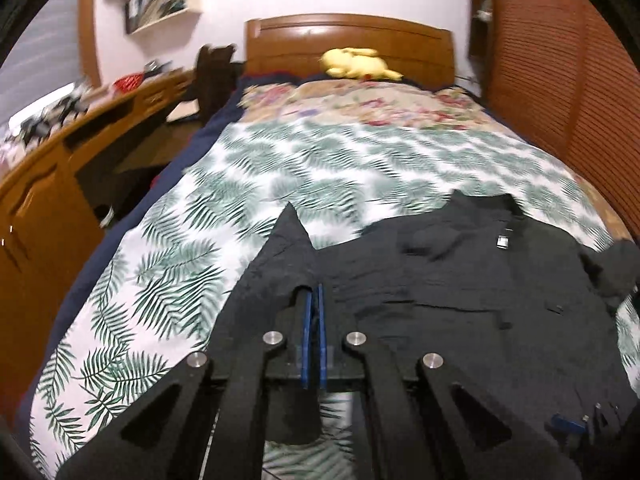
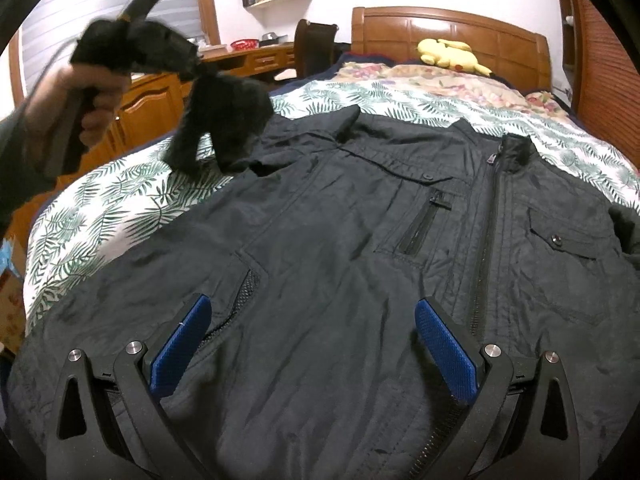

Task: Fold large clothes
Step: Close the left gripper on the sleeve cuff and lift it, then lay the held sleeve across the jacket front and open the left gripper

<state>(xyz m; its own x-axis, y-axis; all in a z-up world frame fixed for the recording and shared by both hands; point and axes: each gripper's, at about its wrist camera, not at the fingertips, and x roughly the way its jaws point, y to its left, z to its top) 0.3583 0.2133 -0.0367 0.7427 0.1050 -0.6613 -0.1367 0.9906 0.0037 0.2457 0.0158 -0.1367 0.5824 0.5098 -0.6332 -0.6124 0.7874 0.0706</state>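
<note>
Left wrist view: left claw [image 1: 314, 300] is seen pinched shut on the sleeve [image 1: 280, 264] of a black jacket [image 1: 460, 280], which is spread on the leaf-print bed [image 1: 192, 248]. A yellow plush [image 1: 358, 64] is seen at the headboard.

Right wrist view: right claw [image 2: 316, 344] is held wide open, empty, above the jacket front [image 2: 340, 248]; the sleeve [image 2: 224, 128] is seen lifted at left.

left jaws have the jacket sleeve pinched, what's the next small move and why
Probably carry the sleeve across onto the chest of the jacket. The left gripper is shut on the sleeve, lifted off the bed, while the jacket lies flat, front up and zipped. The right gripper hangs open over its lower front.
</note>
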